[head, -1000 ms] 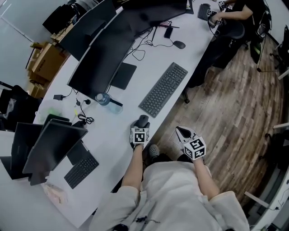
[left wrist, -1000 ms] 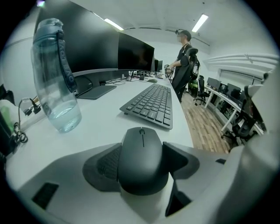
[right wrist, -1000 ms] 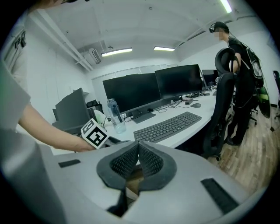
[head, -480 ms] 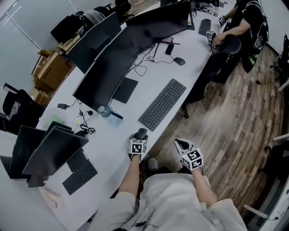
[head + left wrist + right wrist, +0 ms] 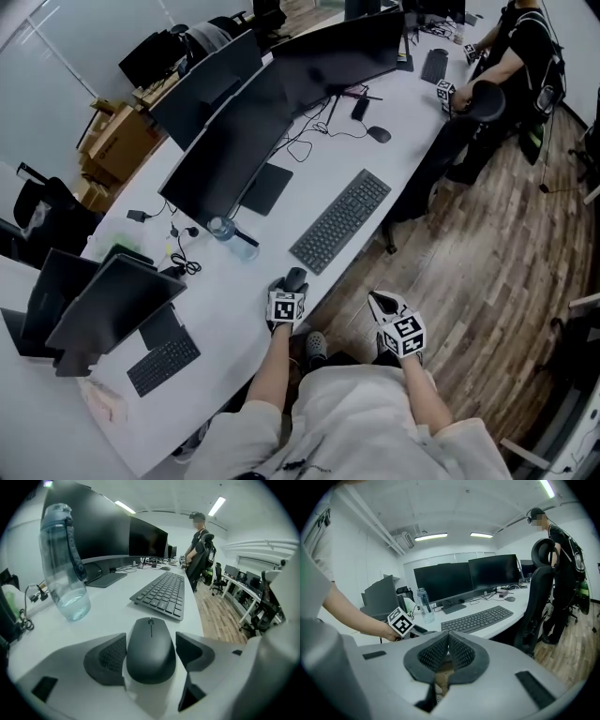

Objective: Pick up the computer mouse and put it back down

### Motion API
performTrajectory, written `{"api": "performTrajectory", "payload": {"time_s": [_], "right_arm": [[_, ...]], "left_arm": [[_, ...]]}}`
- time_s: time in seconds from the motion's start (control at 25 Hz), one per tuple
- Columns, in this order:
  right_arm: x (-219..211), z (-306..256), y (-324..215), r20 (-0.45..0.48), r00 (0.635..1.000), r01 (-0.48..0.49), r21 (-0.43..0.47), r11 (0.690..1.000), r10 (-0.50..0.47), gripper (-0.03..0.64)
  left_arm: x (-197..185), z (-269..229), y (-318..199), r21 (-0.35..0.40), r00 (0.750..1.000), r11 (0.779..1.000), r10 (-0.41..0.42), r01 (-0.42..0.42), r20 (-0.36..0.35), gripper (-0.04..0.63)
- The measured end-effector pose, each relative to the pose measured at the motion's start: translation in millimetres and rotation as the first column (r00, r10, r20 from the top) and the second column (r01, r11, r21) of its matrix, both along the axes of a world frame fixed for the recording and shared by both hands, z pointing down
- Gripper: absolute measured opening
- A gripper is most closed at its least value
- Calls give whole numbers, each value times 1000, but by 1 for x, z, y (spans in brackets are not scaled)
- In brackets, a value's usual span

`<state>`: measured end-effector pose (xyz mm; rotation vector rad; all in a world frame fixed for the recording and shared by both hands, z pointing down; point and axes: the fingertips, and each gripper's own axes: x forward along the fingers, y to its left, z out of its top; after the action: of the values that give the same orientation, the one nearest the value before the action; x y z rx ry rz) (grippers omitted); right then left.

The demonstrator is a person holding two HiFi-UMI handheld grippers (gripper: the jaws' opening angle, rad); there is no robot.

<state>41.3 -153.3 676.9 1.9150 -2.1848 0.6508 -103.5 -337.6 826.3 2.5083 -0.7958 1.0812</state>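
**A:** Head view first: where is the computer mouse (image 5: 297,274) sitting?

**B:** It is lying on the white surface (image 5: 230,286) near the front edge, just below the centre of the frame and down-left of the keyboard (image 5: 341,219). The left gripper (image 5: 292,284) is reaching over it from below, with its jaws flanking it. The right gripper (image 5: 375,299) is hanging to the right of the surface, over the wooden floor (image 5: 469,253), well apart from the mouse.

**A:** And the left gripper view?

**B:** The mouse is resting flat on the surface at lower centre, between the two dark pads (image 5: 108,656). The jaws have just been opening and are standing wide. A sliver of white is showing along the right side of the mouse. The pad at the left is sitting just beside the mouse, not squeezing it. A clear water bottle (image 5: 63,569) is standing at upper left, and the keyboard is lying beyond the mouse.

**A:** The right gripper view?

**B:** Its jaws are pressing together at centre frame and holding nothing. The left gripper's marker cube (image 5: 401,621) is showing at the left, above the surface.
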Motion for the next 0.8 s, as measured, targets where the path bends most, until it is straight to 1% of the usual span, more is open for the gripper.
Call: {"api": "performTrajectory", "payload": {"time_s": [0.24, 0.48, 0.64, 0.8], "right_arm": [[-7, -1, 0, -3, 999, 41, 8, 999, -41, 9], [-12, -4, -3, 9, 996, 92, 30, 995, -92, 8], [-21, -5, -10, 11, 990, 141, 47, 989, -142, 9], [-33, -5, -13, 15, 975, 222, 53, 974, -223, 9]], "left_arm": [[-11, -25, 4, 65, 998, 997, -44, 46, -41, 310], [-21, -66, 15, 137, 985, 981, -122, 138, -119, 310], [-28, -96, 25, 170, 966, 962, -185, 216, -179, 309], [-36, -123, 41, 227, 939, 926, -248, 302, -240, 308]]}}
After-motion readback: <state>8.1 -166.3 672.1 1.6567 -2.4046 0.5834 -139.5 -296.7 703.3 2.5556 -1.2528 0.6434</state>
